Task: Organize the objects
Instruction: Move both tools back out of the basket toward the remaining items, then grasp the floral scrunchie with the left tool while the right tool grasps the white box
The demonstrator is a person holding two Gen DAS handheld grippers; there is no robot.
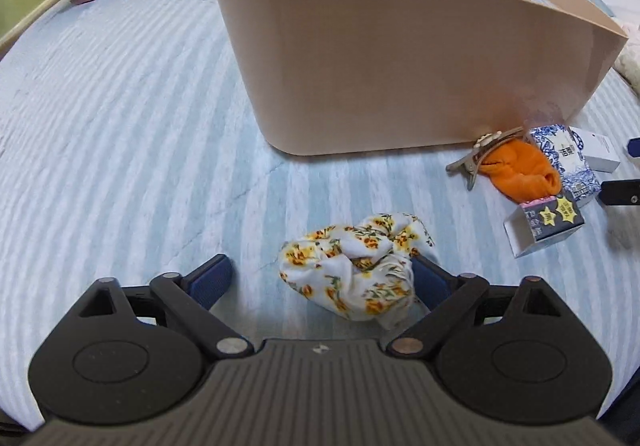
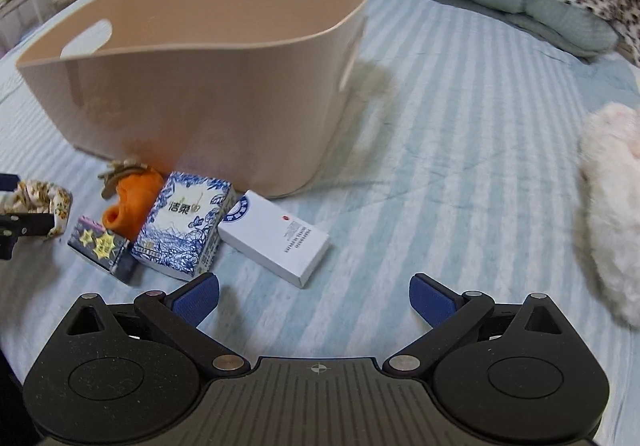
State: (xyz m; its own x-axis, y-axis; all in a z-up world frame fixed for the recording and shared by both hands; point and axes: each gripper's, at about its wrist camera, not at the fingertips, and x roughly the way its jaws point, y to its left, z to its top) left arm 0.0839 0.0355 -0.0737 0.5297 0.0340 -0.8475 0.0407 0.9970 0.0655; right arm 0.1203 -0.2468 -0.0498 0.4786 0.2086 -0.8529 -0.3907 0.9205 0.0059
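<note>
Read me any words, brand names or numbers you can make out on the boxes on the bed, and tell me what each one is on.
"洁柔": large characters on the blue-and-white tissue pack.
White box: a round blue emblem, a small red dot and lines of fine print, all too small to read.
Small dark box: yellow star stickers with print, too blurred to read.
Beige bin: no text visible.
</note>
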